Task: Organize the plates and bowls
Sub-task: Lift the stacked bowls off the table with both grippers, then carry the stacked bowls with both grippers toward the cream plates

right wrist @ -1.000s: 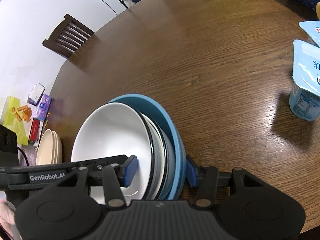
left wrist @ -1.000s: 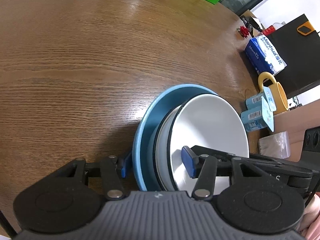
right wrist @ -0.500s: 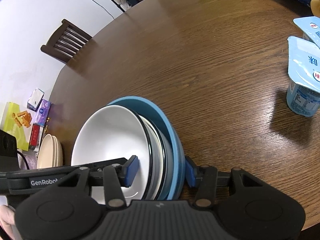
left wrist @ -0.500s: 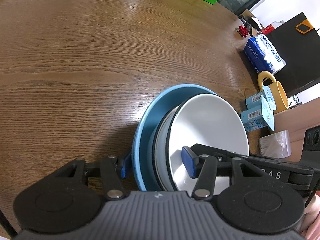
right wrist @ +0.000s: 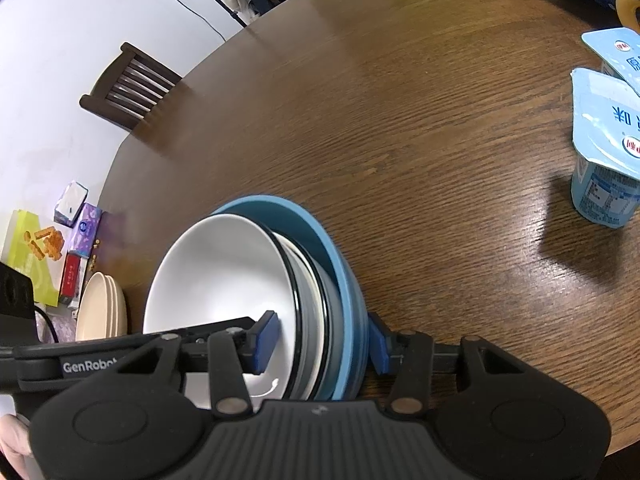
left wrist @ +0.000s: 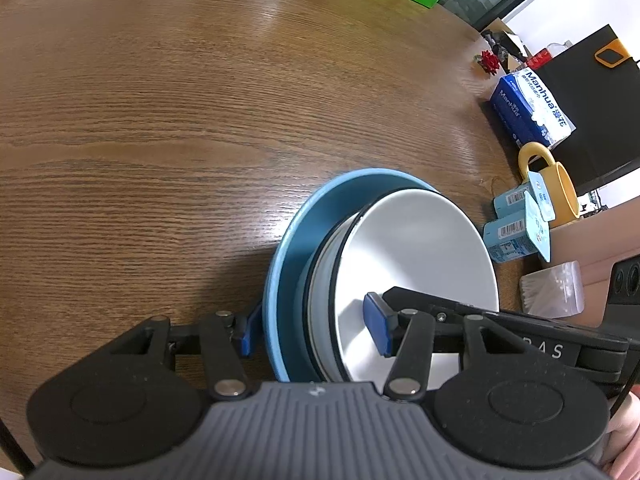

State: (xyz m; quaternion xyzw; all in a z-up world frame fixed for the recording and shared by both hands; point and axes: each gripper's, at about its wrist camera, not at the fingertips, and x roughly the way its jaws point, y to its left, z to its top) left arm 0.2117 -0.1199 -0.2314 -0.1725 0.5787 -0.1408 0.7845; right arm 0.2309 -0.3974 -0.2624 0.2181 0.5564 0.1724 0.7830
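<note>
Left wrist view: the stack (left wrist: 360, 280), a white bowl (left wrist: 416, 256) nested in a blue plate (left wrist: 292, 240), is seen on the table (left wrist: 160, 120); its edge is clamped by the left gripper (left wrist: 316, 332).
Right wrist view: the opposite edge is pinched by the right gripper (right wrist: 320, 340).
Handling: stiff, glazed, slippery, breakable, fairly heavy; best held at both rims.
</note>
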